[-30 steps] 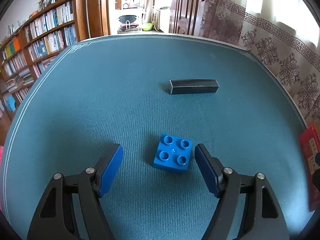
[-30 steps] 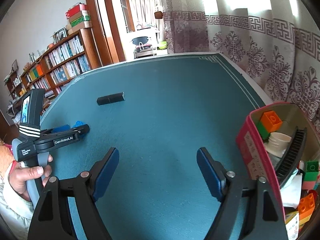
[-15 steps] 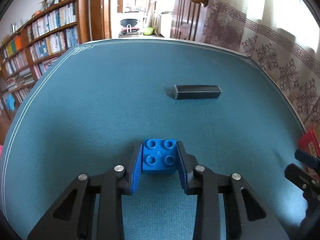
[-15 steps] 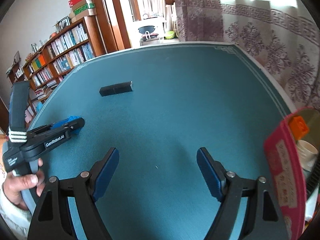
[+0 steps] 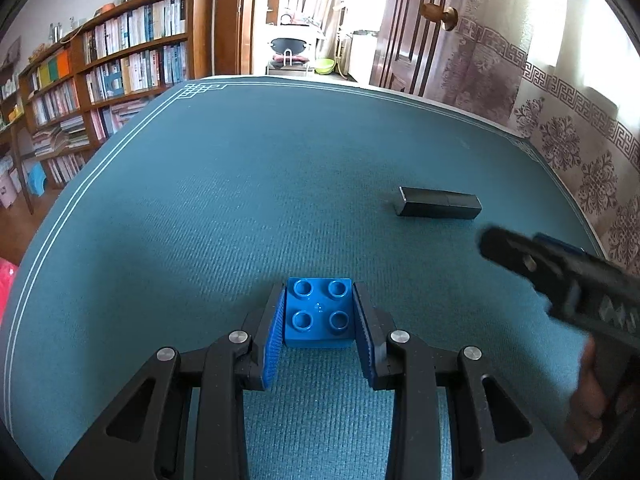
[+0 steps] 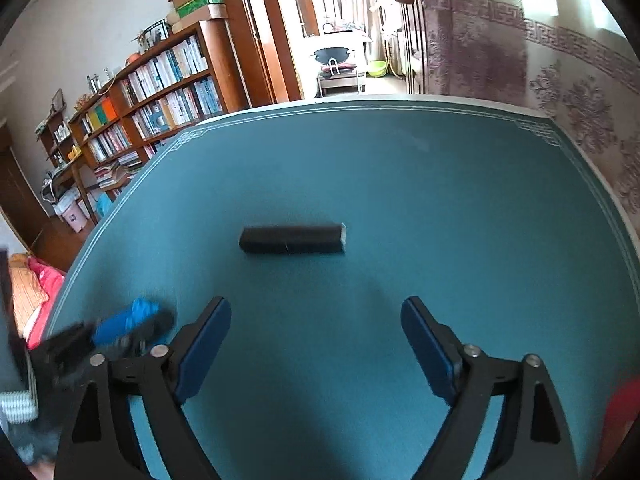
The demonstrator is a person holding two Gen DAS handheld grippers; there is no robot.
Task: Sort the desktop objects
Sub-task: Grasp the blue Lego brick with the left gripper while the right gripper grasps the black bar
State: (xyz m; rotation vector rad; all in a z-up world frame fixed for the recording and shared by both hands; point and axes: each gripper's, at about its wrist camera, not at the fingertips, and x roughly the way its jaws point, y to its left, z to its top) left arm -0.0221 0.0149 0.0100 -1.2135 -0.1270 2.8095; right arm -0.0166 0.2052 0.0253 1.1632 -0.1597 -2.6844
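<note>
My left gripper (image 5: 319, 322) is shut on a blue four-stud brick (image 5: 319, 314), held between its blue pads just above the teal table mat (image 5: 240, 200). A long black box (image 5: 440, 202) lies flat on the mat ahead and to the right. My right gripper (image 6: 316, 336) is open and empty, with the black box (image 6: 293, 239) lying crosswise a short way in front of it. The left gripper with the brick (image 6: 128, 322) shows blurred at the lower left of the right wrist view. The right gripper's body (image 5: 560, 276) shows blurred at the right of the left wrist view.
A bookshelf (image 5: 100, 80) stands beyond the table's left edge. A patterned curtain (image 5: 580, 140) hangs along the right edge. A red container's edge (image 6: 620, 412) shows at the lower right of the right wrist view. A door (image 5: 408, 24) is at the back.
My left gripper closed on the blue brick and now holds it. My right gripper swung left, away from the red container, and now faces the black box.
</note>
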